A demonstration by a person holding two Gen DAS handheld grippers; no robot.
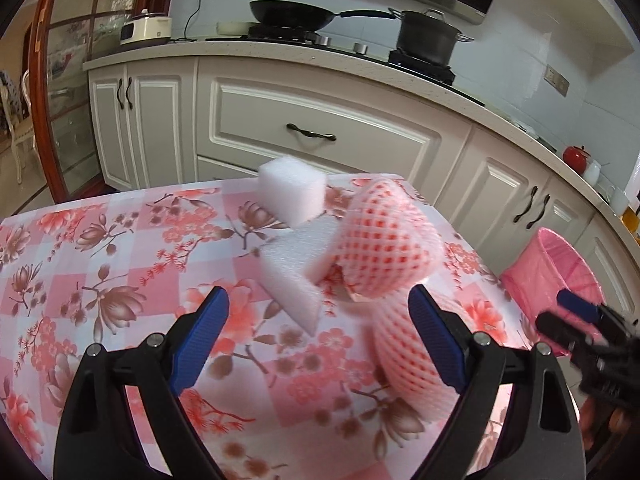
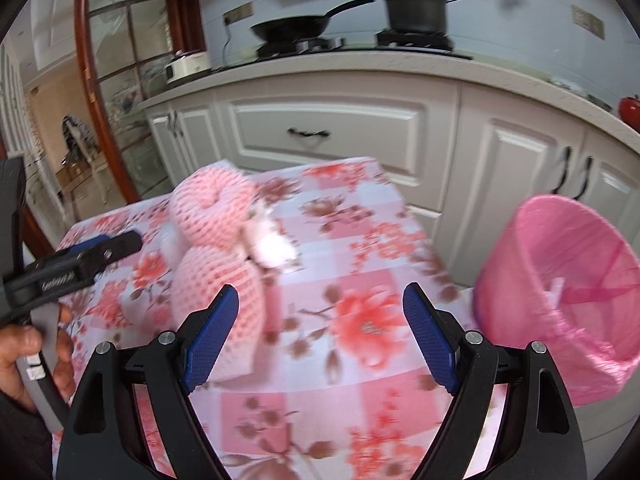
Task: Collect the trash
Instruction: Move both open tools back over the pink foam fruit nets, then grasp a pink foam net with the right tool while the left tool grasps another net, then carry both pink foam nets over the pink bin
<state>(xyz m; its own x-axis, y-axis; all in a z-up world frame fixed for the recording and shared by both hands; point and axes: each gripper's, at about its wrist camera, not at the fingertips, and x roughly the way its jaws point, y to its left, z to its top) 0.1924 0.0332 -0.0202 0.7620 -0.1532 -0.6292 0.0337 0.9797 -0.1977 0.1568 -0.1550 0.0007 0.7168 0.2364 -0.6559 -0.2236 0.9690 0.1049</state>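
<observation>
While unheld, foam trash (image 1: 296, 276) on table (image 1: 120, 264).

Ahead of the left gripper (image 1: 318, 312) lie white foam blocks (image 1: 294, 196), matt and finely grained, and soft pink foam netting (image 1: 386, 248) with an open mesh. The bench (image 1: 100, 280) wears a smooth floral cloth with a slight sheen. The gripper's pads (image 1: 200, 344) are ribbed blue plastic on matt black plastic arms. Right of the right gripper (image 2: 320, 312), a thin glossy pink plastic liner (image 2: 560, 280) covers the bin
</observation>
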